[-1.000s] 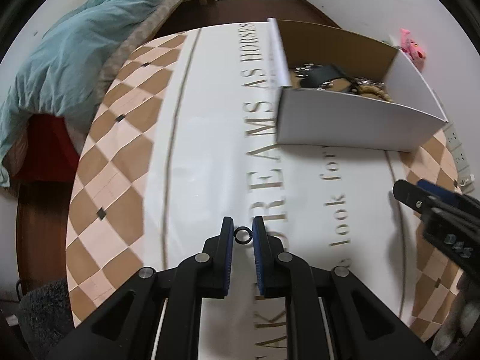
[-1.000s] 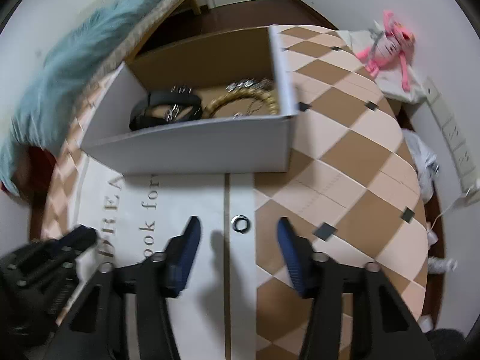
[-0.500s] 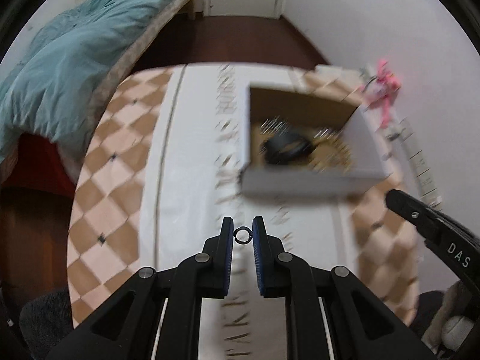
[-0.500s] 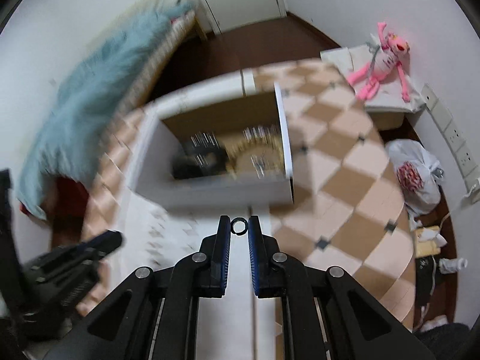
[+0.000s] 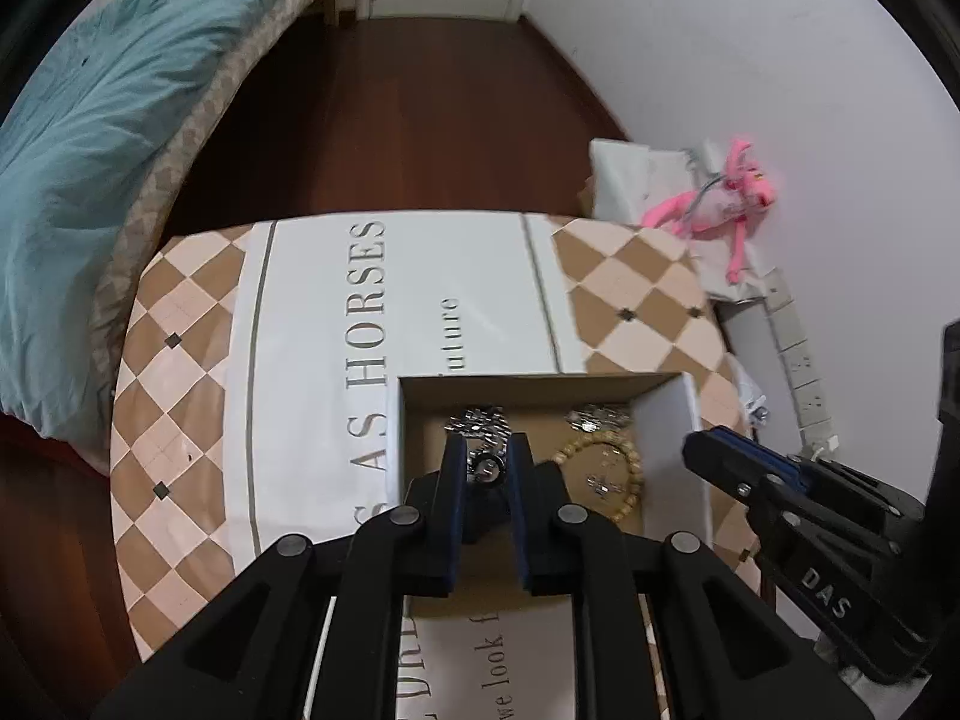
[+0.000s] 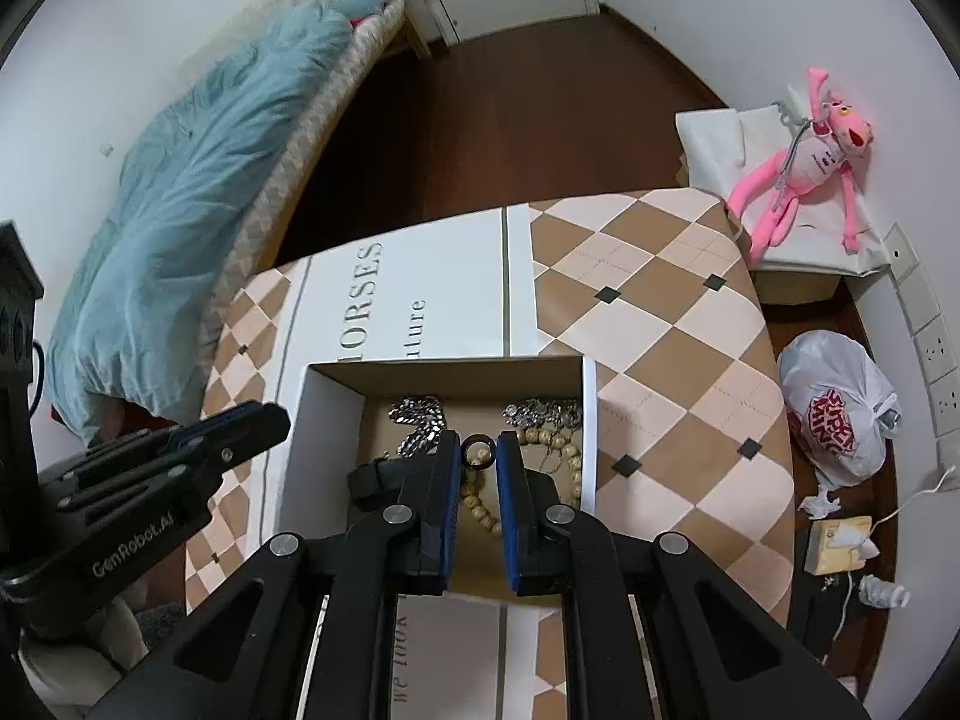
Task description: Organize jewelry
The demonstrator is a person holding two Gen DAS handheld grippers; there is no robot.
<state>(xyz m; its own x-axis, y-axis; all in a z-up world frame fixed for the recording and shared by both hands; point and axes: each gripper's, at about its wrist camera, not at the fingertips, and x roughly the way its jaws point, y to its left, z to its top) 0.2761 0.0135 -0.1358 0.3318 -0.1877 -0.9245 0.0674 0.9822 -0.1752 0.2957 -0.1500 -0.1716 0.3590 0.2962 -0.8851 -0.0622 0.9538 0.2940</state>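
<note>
An open cardboard box (image 5: 666, 420) (image 6: 324, 414) sits on the table and holds a silver chain (image 6: 420, 414), a wooden bead bracelet (image 5: 624, 468) (image 6: 540, 438), a black band (image 6: 366, 480) and other pieces. My left gripper (image 5: 487, 468) is shut on a small dark ring (image 5: 487, 469) and hovers over the box's left half. My right gripper (image 6: 478, 455) is shut on another dark ring (image 6: 478, 455) and hovers over the box's middle. Each gripper shows in the other's view, the right (image 5: 720, 462) and the left (image 6: 252, 420).
The table (image 5: 300, 360) (image 6: 660, 312) has a checked cloth with printed lettering. A bed with a blue quilt (image 5: 90, 120) stands to the left. A pink plush toy (image 6: 804, 156), a white plastic bag (image 6: 840, 408) and wall sockets (image 6: 936, 348) are on the right.
Both grippers have risen from the table and moved forward over the box. The right gripper, open around its ring a second ago, has shut on it and lifted it.
</note>
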